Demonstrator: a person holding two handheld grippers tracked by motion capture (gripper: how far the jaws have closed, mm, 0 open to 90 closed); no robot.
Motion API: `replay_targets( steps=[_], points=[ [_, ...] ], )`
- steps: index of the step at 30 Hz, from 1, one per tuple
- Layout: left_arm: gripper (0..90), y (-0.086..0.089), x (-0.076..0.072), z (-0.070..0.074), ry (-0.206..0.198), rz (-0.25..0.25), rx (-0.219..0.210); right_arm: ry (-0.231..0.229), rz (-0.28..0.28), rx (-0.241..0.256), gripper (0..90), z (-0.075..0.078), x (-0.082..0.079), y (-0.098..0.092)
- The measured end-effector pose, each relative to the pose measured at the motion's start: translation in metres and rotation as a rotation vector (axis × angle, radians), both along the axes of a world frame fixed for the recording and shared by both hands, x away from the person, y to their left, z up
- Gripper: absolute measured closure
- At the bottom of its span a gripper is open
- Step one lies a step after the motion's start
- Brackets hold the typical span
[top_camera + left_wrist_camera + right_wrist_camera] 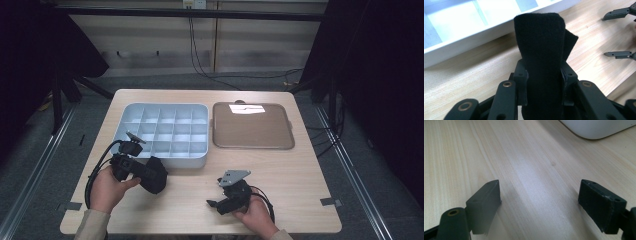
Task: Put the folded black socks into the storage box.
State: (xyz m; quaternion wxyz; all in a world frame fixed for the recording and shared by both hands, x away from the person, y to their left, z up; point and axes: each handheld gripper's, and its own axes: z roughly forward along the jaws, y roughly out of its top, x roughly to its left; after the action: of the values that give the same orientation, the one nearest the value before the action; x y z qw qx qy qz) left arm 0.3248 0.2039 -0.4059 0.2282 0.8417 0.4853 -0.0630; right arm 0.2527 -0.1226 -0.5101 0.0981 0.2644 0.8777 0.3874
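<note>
Landmark: the white compartment tray (165,134), a grid of small cells on the worktop (280,170); I give every place from it
What I hold: my left gripper (543,75) has its fingers (520,77) closed tight on a folded black cloth (540,50), which stands up between them and pokes out past the tips
Where the cloth is: just off the tray's near wall, by its near-left corner, lifted clear of the worktop as far as I can tell from the high view (152,175)
My other hand: my right gripper (220,202) sits well off the tray's near-right corner, fingers (485,200) spread wide with nothing between them, hovering low over bare wood
Beside the tray: a flat brown tray (252,126) lies just to its right, nothing on it
Step in hand, as I judge it: carry the cloth over the near wall and set it down in one of the cells
How to do it well: lift enough that the hanging fold clears the wall, since a snag there would drag the whole tray
Aim: pick a near-row cell and come down straight over its middle; the cloth looks wider than a cell, so keep it bunched
Release: lower until the fold rests on the cell floor, then ease my left fingers apart, so the fabric does not spring out over the dividers
Right hand's job: stay ready to steady the tray's near wall or tuck a stray flap
</note>
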Motion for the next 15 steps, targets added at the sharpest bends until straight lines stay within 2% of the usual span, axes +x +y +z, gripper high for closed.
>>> replay_targets(
  steps=[15],
  points=[
    [66.3,0.009,0.003,0.024,-0.016,0.006,0.007,0.002,-0.002,-0.002,16.5,0.0,0.0,0.001]
  ],
)
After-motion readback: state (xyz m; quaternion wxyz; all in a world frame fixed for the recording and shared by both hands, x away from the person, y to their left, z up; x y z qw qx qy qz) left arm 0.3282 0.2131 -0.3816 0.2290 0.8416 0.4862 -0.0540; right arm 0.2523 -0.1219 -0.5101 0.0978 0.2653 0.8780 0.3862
